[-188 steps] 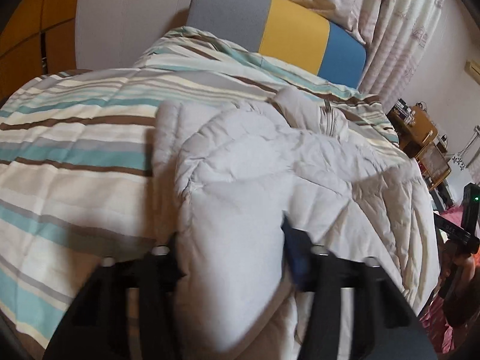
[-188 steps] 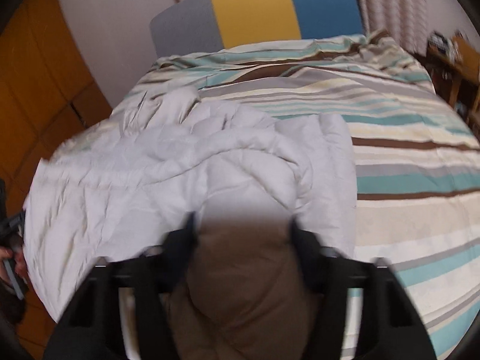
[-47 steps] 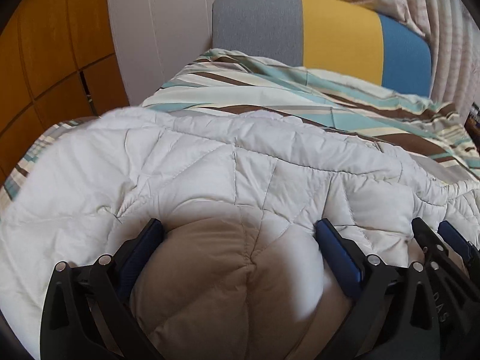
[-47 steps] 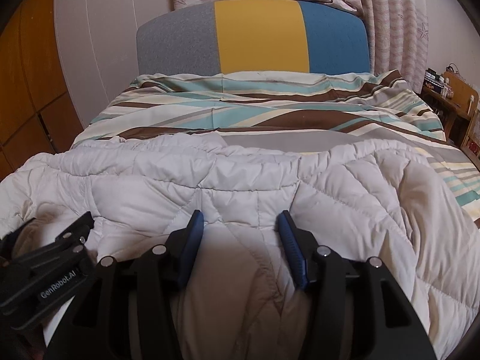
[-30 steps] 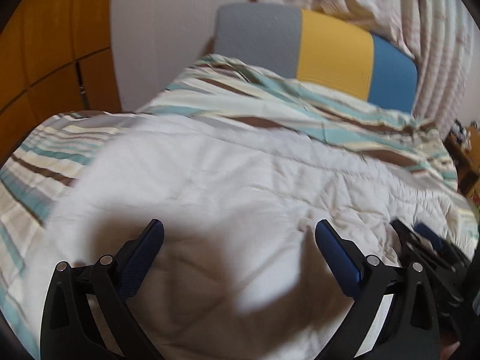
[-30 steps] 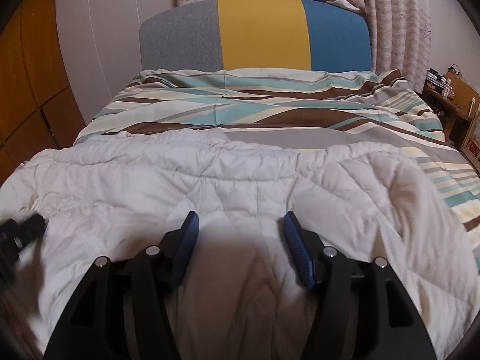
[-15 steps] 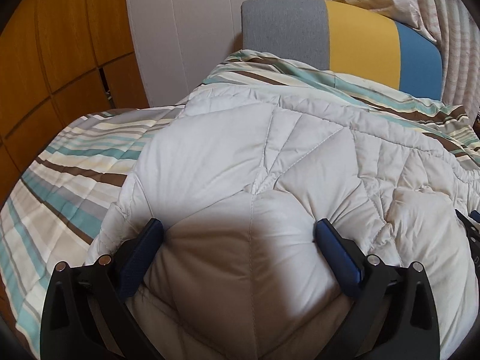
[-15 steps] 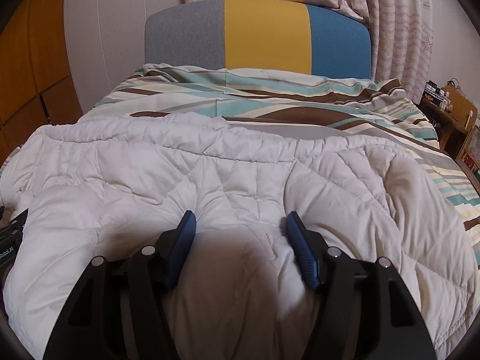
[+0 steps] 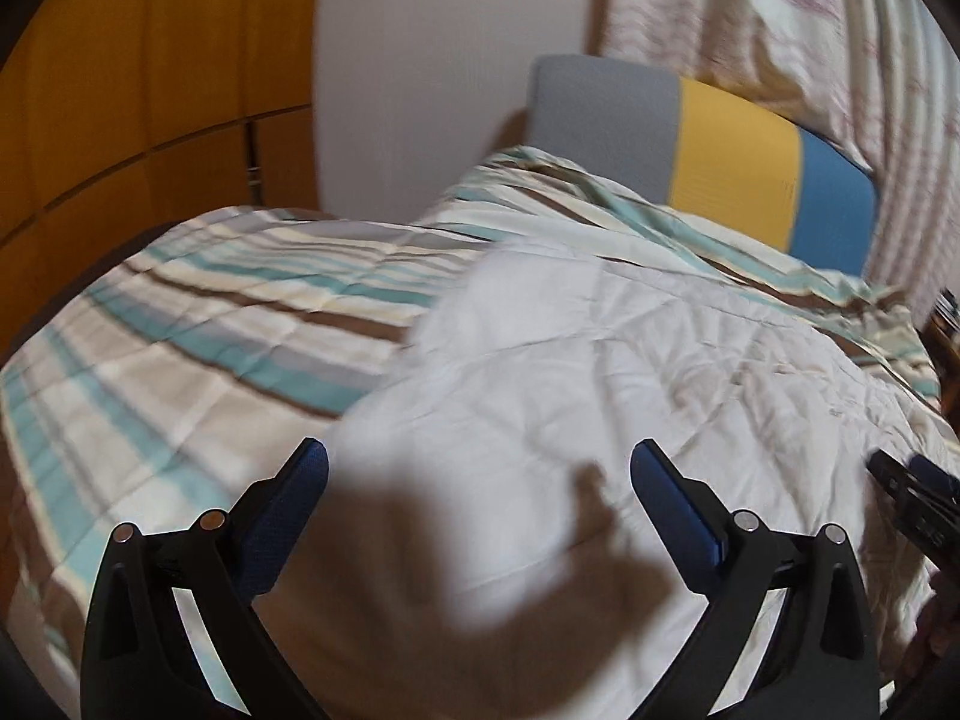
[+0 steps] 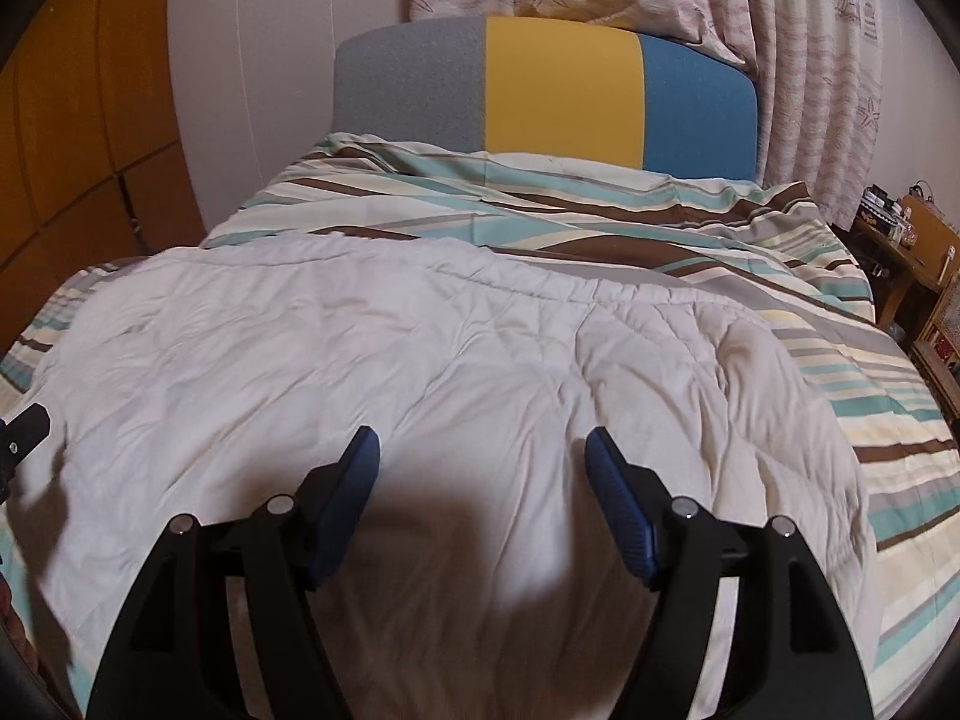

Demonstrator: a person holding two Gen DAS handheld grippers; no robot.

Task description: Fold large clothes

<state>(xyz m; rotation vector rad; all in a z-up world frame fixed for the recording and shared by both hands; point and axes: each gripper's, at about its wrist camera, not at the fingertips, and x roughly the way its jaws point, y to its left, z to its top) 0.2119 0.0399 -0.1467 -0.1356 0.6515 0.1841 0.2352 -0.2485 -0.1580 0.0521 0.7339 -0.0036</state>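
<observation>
A large white quilted down coat (image 10: 420, 372) lies spread flat across the near half of the striped bed (image 10: 600, 222). It also shows in the left wrist view (image 9: 600, 384), somewhat blurred. My left gripper (image 9: 479, 468) is open and empty just above the coat's left part. My right gripper (image 10: 483, 450) is open and empty above the coat's middle. The right gripper's tip shows at the right edge of the left wrist view (image 9: 912, 492); the left gripper's tip shows at the left edge of the right wrist view (image 10: 24, 426).
A grey, yellow and blue headboard (image 10: 558, 90) stands at the far end, with curtains (image 10: 810, 60) behind. Orange wooden cabinets (image 9: 150, 90) line the left wall. A wooden shelf with small items (image 10: 912, 252) stands to the right of the bed.
The coat has dropped from a raised bulge between the left jaws to lying flat on the bed. The left gripper has swung left; both grippers stay open.
</observation>
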